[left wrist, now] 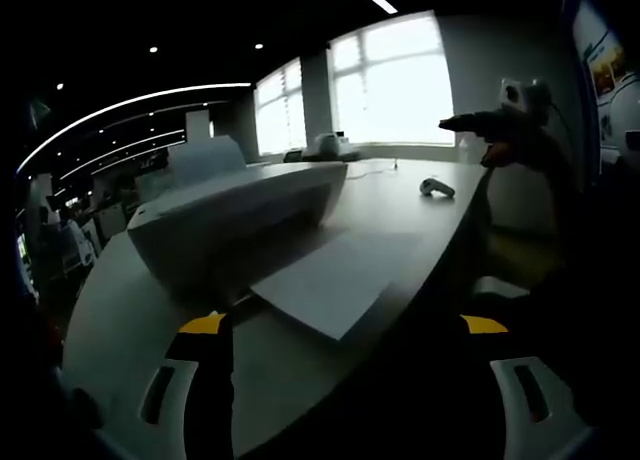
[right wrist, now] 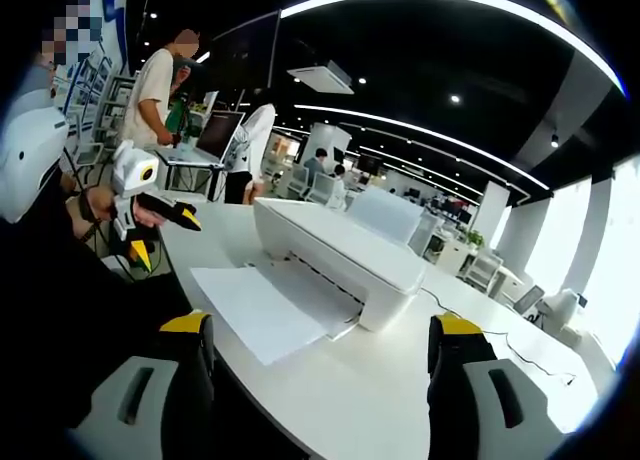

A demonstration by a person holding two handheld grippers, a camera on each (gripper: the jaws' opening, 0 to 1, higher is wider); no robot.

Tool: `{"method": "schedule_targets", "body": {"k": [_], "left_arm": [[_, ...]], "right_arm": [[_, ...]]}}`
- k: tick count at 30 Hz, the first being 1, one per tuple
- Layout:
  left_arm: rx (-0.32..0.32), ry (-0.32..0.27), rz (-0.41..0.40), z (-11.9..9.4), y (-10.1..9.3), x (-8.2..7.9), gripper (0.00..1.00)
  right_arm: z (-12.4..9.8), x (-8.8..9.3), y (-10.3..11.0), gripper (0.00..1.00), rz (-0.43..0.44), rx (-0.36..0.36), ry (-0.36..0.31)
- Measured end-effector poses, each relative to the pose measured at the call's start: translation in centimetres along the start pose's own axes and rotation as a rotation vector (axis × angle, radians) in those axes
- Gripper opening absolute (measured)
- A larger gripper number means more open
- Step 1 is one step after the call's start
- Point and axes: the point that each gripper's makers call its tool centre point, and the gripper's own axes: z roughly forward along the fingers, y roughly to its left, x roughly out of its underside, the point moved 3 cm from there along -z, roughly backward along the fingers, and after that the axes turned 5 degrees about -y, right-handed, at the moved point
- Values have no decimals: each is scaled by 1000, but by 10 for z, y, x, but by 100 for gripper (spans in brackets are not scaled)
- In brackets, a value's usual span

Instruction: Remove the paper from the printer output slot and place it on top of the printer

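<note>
A white printer (left wrist: 235, 215) (right wrist: 345, 248) stands on a long white table (left wrist: 405, 205) (right wrist: 385, 390). A sheet of paper (left wrist: 335, 280) (right wrist: 262, 308) sticks out of its output slot and lies flat on the table. My left gripper (left wrist: 345, 325) is open, a short way back from the paper's near edge, with nothing between its jaws. In the right gripper view it appears at the left (right wrist: 160, 230), held in a hand. My right gripper (right wrist: 320, 325) is open too, in front of the paper and empty. It enters the left gripper view at upper right (left wrist: 495, 128).
A small white object (left wrist: 436, 187) with a cable lies on the table beyond the printer. Two people (right wrist: 150, 90) stand at a desk with a laptop (right wrist: 220, 135) in the background. Bright windows (left wrist: 395, 80) line the far wall. The table edge (left wrist: 455, 250) curves close by.
</note>
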Motion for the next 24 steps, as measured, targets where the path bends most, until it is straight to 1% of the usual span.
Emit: {"method": "schedule_targets", "body": {"k": [15,24], "left_arm": [[3,1,1,0,0,0,94],[-3,4,17,0,-1,-1,94]], "right_arm": [[0,-1,0,83,-3,1,-1],[-1,-2,0,83,-3,2,-2]]}}
